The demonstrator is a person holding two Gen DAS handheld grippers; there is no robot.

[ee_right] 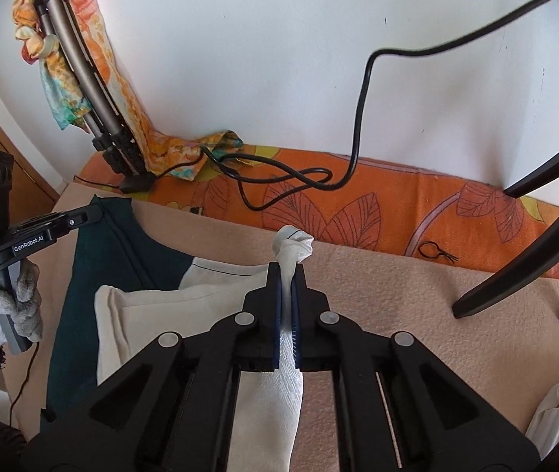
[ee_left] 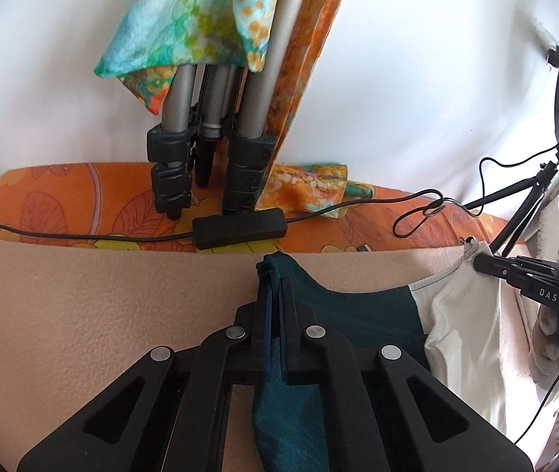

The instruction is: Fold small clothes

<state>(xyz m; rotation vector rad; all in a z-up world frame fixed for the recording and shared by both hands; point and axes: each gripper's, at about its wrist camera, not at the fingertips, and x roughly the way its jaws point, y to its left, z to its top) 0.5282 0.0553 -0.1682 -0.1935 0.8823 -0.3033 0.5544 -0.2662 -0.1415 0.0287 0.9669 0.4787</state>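
Observation:
A small garment, half dark teal (ee_left: 358, 310) and half cream (ee_left: 464, 334), is stretched between both grippers above a beige mat (ee_left: 83, 295). My left gripper (ee_left: 273, 275) is shut on the teal corner, which bunches out past the fingertips. My right gripper (ee_right: 288, 271) is shut on the cream corner (ee_right: 293, 246), which is twisted into a knot-like bunch. In the right wrist view the teal half (ee_right: 114, 259) runs left to the left gripper (ee_right: 96, 212). In the left wrist view the right gripper (ee_left: 480, 261) pinches the cream edge.
An orange floral cloth (ee_right: 358, 204) lies behind the mat along a white wall. A folded tripod (ee_left: 208, 137) draped with colourful scarves stands there, with a black cable box (ee_left: 240, 228) and cables. Ring-light stand legs (ee_right: 515, 255) rest at right. Another white cloth (ee_right: 558, 413) lies bottom right.

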